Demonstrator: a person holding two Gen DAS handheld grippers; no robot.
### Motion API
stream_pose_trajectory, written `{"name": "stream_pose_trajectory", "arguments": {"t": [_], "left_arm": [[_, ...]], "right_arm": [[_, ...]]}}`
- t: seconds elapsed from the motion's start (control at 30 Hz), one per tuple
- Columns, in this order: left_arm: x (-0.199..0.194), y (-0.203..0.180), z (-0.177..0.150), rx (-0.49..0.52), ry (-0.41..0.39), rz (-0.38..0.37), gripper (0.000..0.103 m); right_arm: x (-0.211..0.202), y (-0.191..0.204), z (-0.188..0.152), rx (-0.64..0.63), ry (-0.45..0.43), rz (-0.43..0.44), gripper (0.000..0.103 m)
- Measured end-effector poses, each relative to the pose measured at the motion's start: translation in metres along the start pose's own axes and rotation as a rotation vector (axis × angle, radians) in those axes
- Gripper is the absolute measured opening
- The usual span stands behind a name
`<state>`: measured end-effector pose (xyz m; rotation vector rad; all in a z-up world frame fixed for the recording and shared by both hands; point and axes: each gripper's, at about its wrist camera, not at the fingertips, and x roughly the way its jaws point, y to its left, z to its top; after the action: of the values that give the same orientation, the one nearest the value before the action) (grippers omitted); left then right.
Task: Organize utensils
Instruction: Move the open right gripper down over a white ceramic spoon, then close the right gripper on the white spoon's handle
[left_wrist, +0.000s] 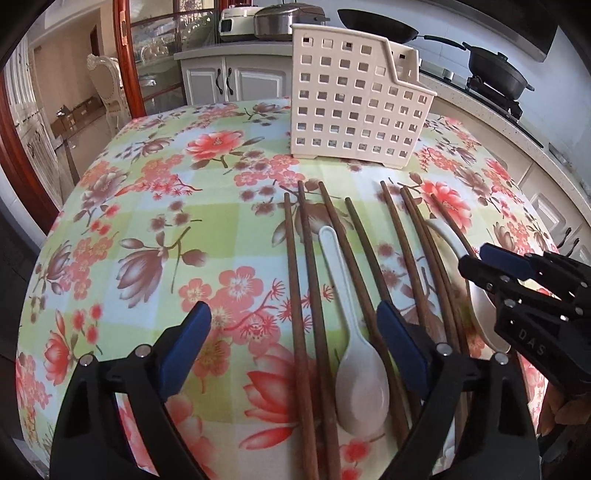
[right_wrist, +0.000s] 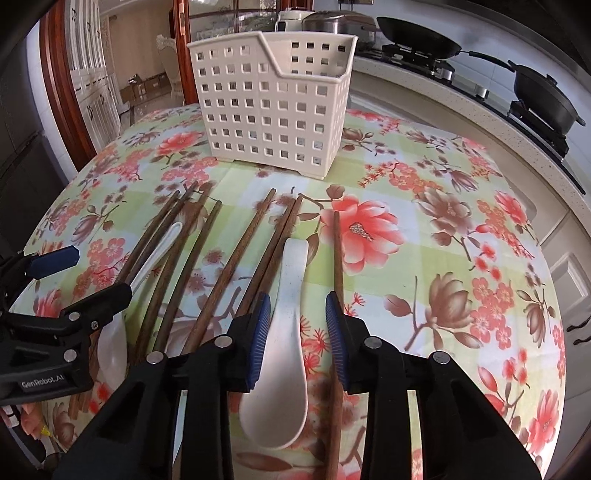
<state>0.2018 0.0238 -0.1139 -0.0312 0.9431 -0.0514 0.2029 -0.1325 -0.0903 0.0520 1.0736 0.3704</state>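
Kitchen, daylight; a table w/ a floral oilcloth (right_wrist: 424, 229) in pink, green and pale blue, stove and pans behind. At the far side of the table stands a cream perforated utensil caddy (right_wrist: 273, 110), upright, apparently empty. In front of it, scattered lengthwise toward the viewer: many dark wooden chopsticks (left_wrist: 306, 280) and two white ceramic-looking spoons. Left gripper (left_wrist: 295, 354) hangs over the left group, jaws spread wide, holding nothing; a pair of chopsticks and the left spoon (left_wrist: 354, 350) lie on the cloth between its blue pads. Right gripper (right_wrist: 297, 332) sits over the right spoon (right_wrist: 284, 350), jaws part-closed and straddling its handle; the pads look just clear of it, so not yet a grip, as far as one can tell. A single chopstick (right_wrist: 337, 295) lies just beside the right-hand pad and could get caught too. Handling, by judgement: spoons are stiff, smooth, likely slippery and chippable; best taken across the narrow handle, mid-length, not the bowl. Chopsticks are light, rigid, apt to roll; pinch near the middle, pref. one pair at a time.
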Motion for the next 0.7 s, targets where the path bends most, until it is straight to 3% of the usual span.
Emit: {"name": "stream_pose_trajectory", "arguments": {"t": [0.33,0.47,0.7], "left_arm": [[0.007,-0.01,0.011,0.036,0.022,-0.061,0.079],[0.008,-0.017,0.015,0.055,0.031,-0.086,0.069],[0.013,-0.019,0.022,0.056,0.052,-0.114,0.051]], "right_arm": [[0.019,0.002,0.018,-0.013,0.07,0.0,0.027],[0.023,0.003,0.021,-0.017,0.079,0.01,0.019],[0.022,-0.005,0.022,0.004,0.067,0.037,0.017]]}}
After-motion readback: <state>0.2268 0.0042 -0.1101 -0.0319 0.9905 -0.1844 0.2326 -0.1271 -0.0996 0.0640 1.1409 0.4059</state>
